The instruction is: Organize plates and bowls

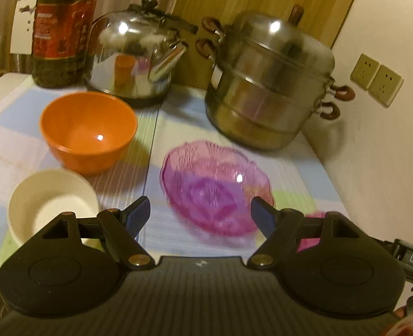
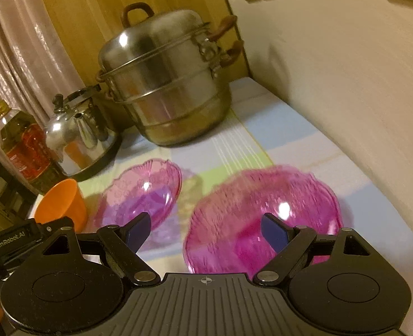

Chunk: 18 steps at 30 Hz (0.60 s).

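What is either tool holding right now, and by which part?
Nothing. The left tool is open above a pink glass plate; the right tool is open over the other pink plate.

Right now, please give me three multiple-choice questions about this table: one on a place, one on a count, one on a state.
1. What stands right behind the orange bowl?
A. kettle
B. steamer pot
C. wall sockets

2. How many pink glass dishes are there?
A. one
B. two
C. four

3. How are both grippers?
A. open, empty
B. shut on a bowl
C. holding a lid

Answers:
1 A: the kettle rises just behind it.
2 B: a smaller pink dish and a larger pink dish show in the right view.
3 A: the left gripper and right gripper have spread jaws.
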Tool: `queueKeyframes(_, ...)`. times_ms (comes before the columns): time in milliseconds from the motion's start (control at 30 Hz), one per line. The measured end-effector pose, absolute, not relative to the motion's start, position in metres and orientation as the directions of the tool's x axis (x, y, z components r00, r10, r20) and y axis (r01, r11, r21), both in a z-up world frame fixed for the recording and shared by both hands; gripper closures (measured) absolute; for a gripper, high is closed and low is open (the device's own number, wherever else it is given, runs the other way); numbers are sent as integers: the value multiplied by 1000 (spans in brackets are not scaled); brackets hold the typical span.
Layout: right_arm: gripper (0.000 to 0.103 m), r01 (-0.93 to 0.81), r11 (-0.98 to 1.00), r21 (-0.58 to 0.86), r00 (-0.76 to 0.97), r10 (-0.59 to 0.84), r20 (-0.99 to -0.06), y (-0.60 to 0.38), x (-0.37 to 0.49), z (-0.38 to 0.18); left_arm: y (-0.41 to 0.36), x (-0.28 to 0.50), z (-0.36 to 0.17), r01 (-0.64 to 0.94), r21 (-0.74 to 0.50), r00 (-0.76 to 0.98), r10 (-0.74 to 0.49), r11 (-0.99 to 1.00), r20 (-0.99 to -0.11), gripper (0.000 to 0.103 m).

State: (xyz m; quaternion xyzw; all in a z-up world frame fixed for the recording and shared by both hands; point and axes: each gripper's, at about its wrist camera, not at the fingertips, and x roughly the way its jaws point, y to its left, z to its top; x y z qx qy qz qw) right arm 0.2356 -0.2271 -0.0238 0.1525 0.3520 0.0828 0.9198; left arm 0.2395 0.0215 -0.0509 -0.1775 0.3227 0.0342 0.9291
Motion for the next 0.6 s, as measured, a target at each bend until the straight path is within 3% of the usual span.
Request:
queueKeyframes(233,18,-50,944,327,774,243,-584,-205,271,-26,37,266,-70,-194,-308,774,-48,931,-631,25)
queueKeyframes(600,18,-64,942,330,750,264,-607,-177,322,-44,55,290,-90,-225,-343,749,-63,912,-660,25)
